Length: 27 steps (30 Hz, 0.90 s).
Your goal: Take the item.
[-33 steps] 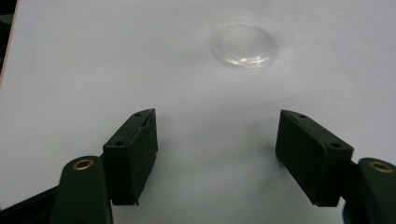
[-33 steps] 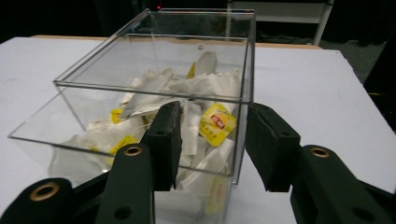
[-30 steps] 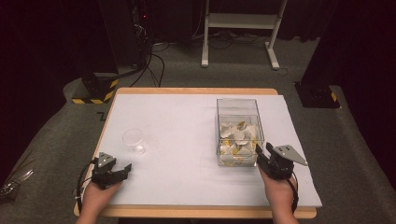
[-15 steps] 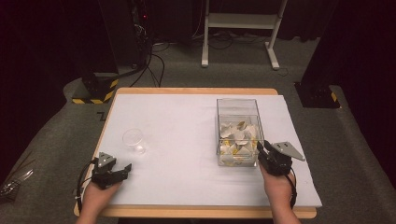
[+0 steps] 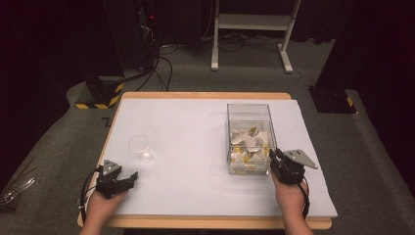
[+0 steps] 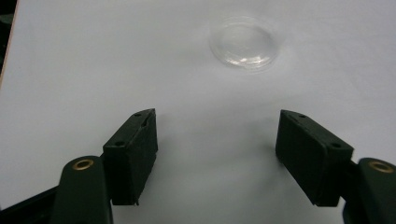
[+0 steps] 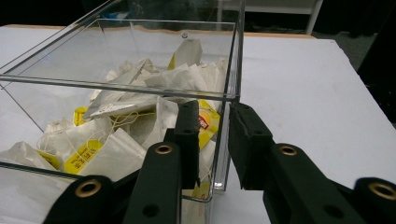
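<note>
Right tongs [image 7: 210, 140] just closed, seemingly pinching clear box [image 7: 233, 70] corner wall; left tongs [image 6: 217, 158] gaping

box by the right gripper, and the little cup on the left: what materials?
Clear square-cornered box: looks like rigid acrylic, glossy; sharp bright edges, and the white paper tea bags with yellow tags show through its walls. Small clear round cup: probably thin plastic, glossy, with faint glints; could be glass.
</note>
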Available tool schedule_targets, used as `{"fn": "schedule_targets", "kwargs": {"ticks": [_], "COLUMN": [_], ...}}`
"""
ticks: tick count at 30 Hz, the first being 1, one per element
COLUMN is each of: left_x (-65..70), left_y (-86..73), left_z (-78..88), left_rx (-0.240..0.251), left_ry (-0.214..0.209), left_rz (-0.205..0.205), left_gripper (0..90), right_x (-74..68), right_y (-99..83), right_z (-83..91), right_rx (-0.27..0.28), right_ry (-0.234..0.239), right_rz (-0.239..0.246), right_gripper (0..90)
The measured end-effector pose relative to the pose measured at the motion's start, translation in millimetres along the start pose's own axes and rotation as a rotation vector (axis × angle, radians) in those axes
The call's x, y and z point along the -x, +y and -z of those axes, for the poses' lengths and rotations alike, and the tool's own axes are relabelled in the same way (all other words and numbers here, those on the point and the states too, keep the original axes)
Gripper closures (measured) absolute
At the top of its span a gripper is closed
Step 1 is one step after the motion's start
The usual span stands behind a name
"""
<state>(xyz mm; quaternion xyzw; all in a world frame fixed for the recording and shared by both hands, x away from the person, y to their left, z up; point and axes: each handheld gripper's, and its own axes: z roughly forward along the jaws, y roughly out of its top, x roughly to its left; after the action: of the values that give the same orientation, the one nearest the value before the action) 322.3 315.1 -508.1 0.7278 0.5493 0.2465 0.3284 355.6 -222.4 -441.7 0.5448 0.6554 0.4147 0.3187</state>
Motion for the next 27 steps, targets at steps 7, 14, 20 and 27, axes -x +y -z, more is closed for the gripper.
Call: {"fn": "schedule_targets", "kwargs": {"ticks": [7,14,20,27], "left_x": [0.0,0.0,0.0,0.0], "left_y": [-0.1,-0.1,-0.1,-0.1], "left_z": [0.1,0.0,0.1,0.0], "left_rx": [0.0,-0.001,0.0,0.0], "left_ry": [0.0,0.0,0.0,0.0], "left_rz": [0.0,0.001,0.001,0.0], "left_gripper": [29.8,29.8,29.8,29.8], "right_x": [-0.2,-0.6,-0.6,0.1], "right_y": [-2.7,-4.6,-4.9,-6.4], "right_z": [-1.9,-2.2,-2.0,0.2], "right_rx": [-0.003,-0.004,-0.005,-0.003], "right_ry": [0.0,0.0,0.003,0.008], "right_rz": [0.001,-0.002,-0.006,-0.015], "right_gripper": [74.6,75.5,76.5,79.1]}}
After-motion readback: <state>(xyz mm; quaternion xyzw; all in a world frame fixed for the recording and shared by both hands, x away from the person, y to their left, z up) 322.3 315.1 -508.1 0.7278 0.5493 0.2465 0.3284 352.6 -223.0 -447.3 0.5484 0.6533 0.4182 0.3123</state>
